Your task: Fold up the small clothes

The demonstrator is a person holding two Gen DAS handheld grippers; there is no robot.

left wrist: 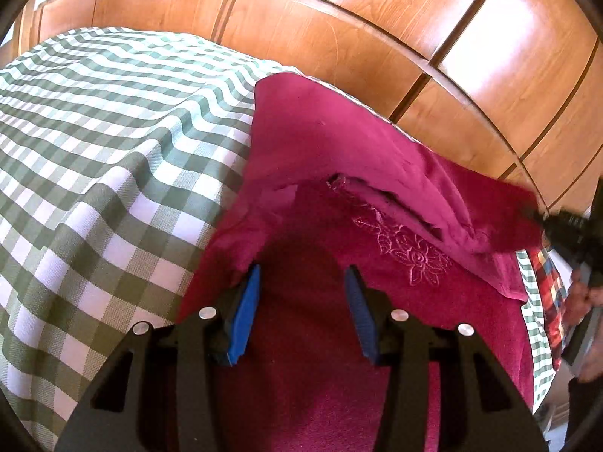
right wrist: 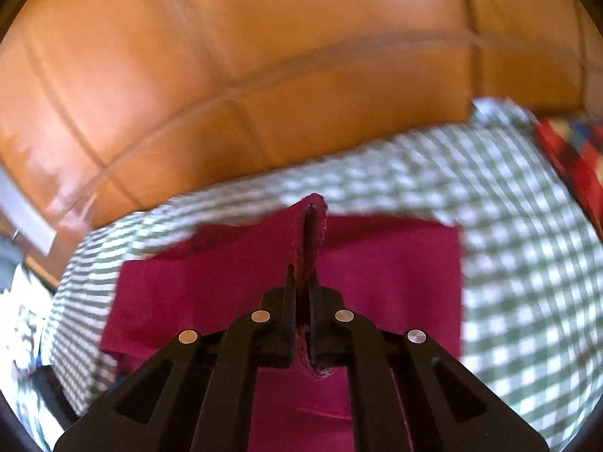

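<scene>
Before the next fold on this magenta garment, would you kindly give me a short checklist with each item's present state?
1. Right tool shut on the magenta garment: ok, an edge is pinched.
2. Left tool gripping fabric: not ok, jaws open over the garment.
3. Lifted flap carried over the embroidered flower: ok.
4. Garment on the checked cloth: ok.
5. Fold edges aligned: cannot tell, right view is blurred.

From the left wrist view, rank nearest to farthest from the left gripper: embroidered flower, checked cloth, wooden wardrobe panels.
1. Embroidered flower on the crimson garment, just right of the left gripper.
2. Green-and-white checked cloth, spreading left.
3. Glossy wooden wardrobe panels, behind, across the top.
</scene>
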